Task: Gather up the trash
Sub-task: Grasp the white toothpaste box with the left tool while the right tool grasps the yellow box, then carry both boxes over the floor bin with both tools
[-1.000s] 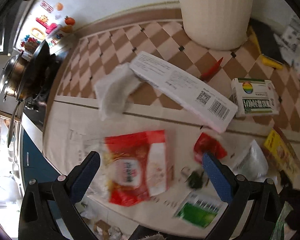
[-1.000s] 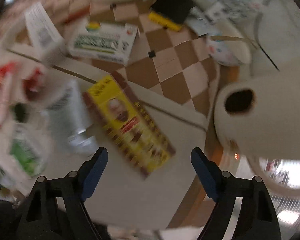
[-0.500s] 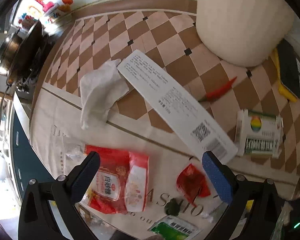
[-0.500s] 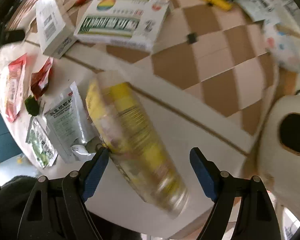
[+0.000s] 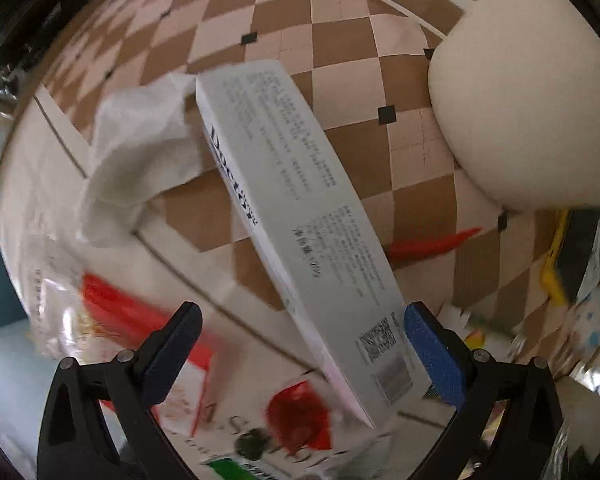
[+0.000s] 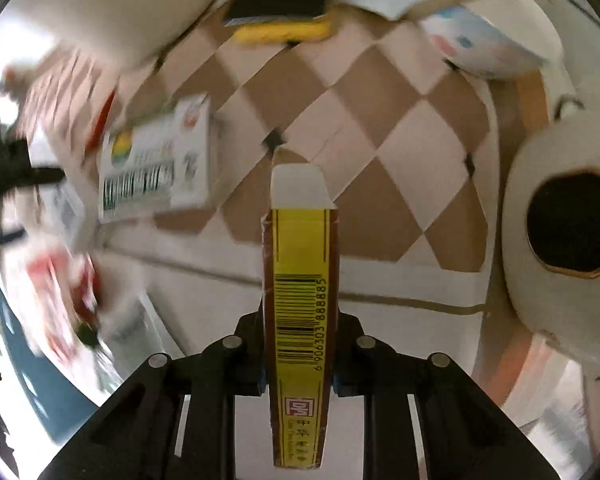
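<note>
My left gripper (image 5: 300, 344) is open and points down at the counter. The near end of a long white carton (image 5: 300, 208) lies between its blue pads, close to the right pad (image 5: 432, 352). A crumpled white tissue (image 5: 140, 160) touches the carton's far end. A red snack packet (image 5: 140, 320) and a small red wrapper (image 5: 300, 416) lie by the fingers. My right gripper (image 6: 300, 380) is closing its jaws on a narrow yellow-and-brown box (image 6: 300, 300). The pads press the box's two sides and it stands on edge.
A cream ribbed bin (image 5: 532, 112) stands at the back right. A red chili (image 5: 432, 244) and a yellow-black sponge (image 5: 556, 272) lie near it. In the right wrist view there are a white-and-green box (image 6: 156, 168) and a paper roll (image 6: 572, 240).
The left gripper sank toward the long white carton, which now sits between its fingers. The right gripper dropped over the yellow box and closed on it.
</note>
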`<action>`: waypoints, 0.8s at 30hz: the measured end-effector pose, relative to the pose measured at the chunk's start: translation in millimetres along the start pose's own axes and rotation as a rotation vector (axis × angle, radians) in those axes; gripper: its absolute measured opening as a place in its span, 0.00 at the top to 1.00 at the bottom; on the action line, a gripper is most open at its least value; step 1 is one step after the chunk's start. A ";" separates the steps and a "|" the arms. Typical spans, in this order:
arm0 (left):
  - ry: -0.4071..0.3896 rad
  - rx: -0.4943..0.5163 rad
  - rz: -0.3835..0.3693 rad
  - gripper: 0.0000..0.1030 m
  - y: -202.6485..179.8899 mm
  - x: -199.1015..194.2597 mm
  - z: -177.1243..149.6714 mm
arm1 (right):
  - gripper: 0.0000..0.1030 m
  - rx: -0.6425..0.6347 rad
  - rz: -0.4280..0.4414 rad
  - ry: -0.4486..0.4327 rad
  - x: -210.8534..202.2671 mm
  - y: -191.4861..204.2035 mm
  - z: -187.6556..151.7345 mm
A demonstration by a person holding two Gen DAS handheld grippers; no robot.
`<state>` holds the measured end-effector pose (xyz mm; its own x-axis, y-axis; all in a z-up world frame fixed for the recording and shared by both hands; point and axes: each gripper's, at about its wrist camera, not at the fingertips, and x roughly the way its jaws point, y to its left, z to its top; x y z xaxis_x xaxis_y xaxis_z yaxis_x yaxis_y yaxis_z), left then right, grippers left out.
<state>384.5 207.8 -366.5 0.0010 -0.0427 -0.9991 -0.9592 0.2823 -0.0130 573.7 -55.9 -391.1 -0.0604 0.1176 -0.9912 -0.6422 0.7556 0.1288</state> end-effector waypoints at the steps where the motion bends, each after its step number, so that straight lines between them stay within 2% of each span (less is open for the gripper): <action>1: 0.009 0.004 -0.015 0.05 -1.7 1.4 1.7 | 0.78 0.045 0.018 0.002 6.8 -3.3 0.1; 2: 0.014 0.012 -0.022 0.13 -2.5 2.5 2.8 | 0.78 0.058 0.023 0.010 9.7 -3.3 0.1; 3: 0.019 0.028 -0.019 0.27 -3.8 3.9 3.2 | 0.77 0.072 0.029 0.020 15.6 -4.0 -0.3; 5: 0.026 0.047 -0.007 0.42 -2.9 7.6 3.3 | 0.71 0.086 0.042 0.039 17.2 -21.6 -3.7; 6: 0.027 0.053 -0.015 0.56 -0.9 9.5 2.8 | 0.68 0.086 0.043 0.045 23.4 -19.9 -7.6; 7: 0.028 0.065 -0.032 0.65 1.6 11.1 1.5 | 0.67 0.085 0.045 0.046 22.4 -23.9 -0.8; 8: 0.030 0.080 -0.029 0.69 2.9 12.2 0.0 | 0.67 0.083 0.046 0.050 24.1 -25.2 3.3; 12: -0.002 0.232 0.026 0.69 1.6 3.7 -14.6 | 0.67 0.079 0.046 0.051 26.8 -23.7 -2.0; 15: -0.023 0.299 0.060 0.68 1.0 0.6 -21.0 | 0.66 0.074 0.049 0.060 4.5 -26.0 -4.6; 17: -0.028 0.282 0.073 0.68 0.4 3.5 -18.3 | 0.63 0.060 0.039 0.069 -6.4 -24.7 -2.5; 20: -0.020 0.228 0.035 0.68 16.2 8.9 -4.8 | 0.62 0.061 0.034 0.074 -9.1 -21.4 -5.8; 23: -0.070 0.244 0.035 0.70 12.9 0.0 -4.0 | 0.62 0.064 0.027 0.067 -7.4 -11.6 -2.1; 24: -0.102 0.261 0.050 0.70 10.6 -5.9 -6.7 | 0.66 0.060 0.022 0.064 -5.9 -10.5 -2.2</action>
<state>372.5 204.6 -360.4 -0.0036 0.0710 -0.9975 -0.8534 0.5198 0.0401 579.1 -65.9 -386.7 -0.1234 0.0948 -0.9878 -0.5933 0.7909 0.1500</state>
